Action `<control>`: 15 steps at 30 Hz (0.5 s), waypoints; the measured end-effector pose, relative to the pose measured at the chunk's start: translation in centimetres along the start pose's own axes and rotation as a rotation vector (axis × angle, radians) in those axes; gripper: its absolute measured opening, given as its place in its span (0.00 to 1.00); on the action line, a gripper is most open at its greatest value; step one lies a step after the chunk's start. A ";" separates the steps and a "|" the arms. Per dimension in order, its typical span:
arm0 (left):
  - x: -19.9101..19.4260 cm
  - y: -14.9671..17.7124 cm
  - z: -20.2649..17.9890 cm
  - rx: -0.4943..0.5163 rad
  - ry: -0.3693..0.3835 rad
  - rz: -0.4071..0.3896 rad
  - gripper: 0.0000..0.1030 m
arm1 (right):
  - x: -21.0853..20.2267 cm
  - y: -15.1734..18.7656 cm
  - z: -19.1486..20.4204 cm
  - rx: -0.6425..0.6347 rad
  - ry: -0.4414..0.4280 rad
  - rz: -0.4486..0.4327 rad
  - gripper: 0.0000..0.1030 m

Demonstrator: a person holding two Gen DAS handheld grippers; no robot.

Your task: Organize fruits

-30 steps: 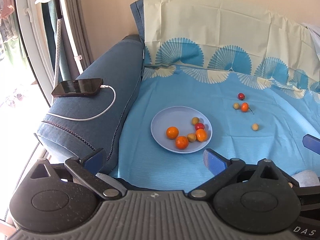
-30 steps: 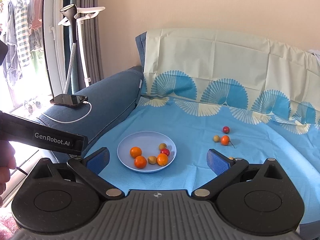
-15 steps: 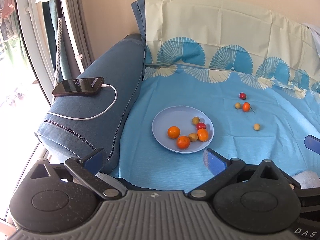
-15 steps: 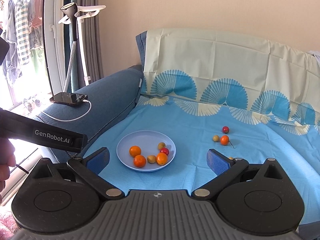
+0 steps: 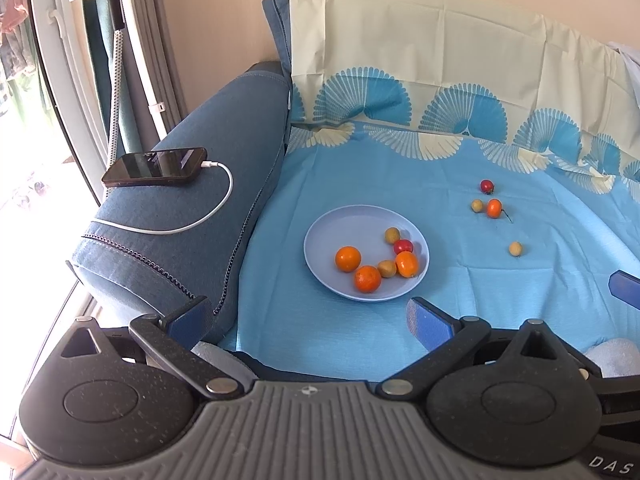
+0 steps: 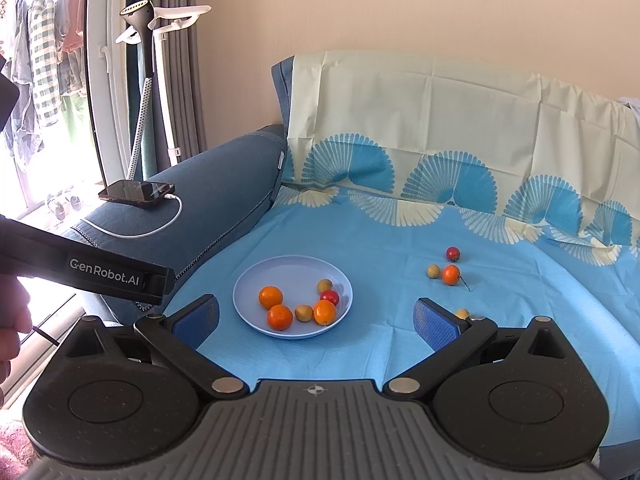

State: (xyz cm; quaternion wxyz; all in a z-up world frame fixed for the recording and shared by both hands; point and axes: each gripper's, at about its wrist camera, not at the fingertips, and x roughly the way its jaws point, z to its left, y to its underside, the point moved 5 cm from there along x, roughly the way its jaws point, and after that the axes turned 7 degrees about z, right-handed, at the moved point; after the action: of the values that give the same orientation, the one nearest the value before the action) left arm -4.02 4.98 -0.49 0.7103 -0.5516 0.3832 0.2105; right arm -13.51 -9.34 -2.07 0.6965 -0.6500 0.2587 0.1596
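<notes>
Four fruits lie loose on the blue sheet [image 6: 360,232] of the sofa, all to the right of the plate [image 6: 256,276] and beyond it. Three sit in a tight cluster: a red one [image 6: 453,253] farthest back, then a tan one [image 6: 433,271] just beside an orange one [image 6: 451,274], which trails a thin dark stem. The fourth, a tan stray [image 5: 515,248], lies apart from that cluster, nearer the viewer and still right of the plate; in the right wrist view it is half hidden behind the right-hand finger.

The right claw [image 6: 316,320] hangs released, jaws spread wide and empty, aimed at the plate with the stray just off its right finger. The left claw [image 5: 310,316] is also released and empty, sitting left of the plate near the armrest [image 5: 224,152]. Judging by this, the right claw is the nearer one to every loose fruit, and the stray looks like the easiest first pick: a small shift to the right and forward. The fruits are round, so no long axis constrains the grip, though the soft sheet may let them roll.

The plate holds six pieces: three orange, two tan, one red, gathered toward its near right side; its far left part is bare.

A phone [image 5: 156,166] on its charging cable rests on the armrest, left of the plate.
</notes>
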 end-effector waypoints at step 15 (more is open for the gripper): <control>2.2 -0.2 -0.5 0.015 -0.009 0.064 1.00 | 1.3 0.5 -0.6 0.025 0.001 0.034 0.99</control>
State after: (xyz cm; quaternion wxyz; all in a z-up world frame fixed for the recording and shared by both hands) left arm -2.70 4.19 -2.16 0.7090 -0.5328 0.3992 0.2326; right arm -12.87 -9.99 -3.25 0.7017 -0.6368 0.2719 0.1681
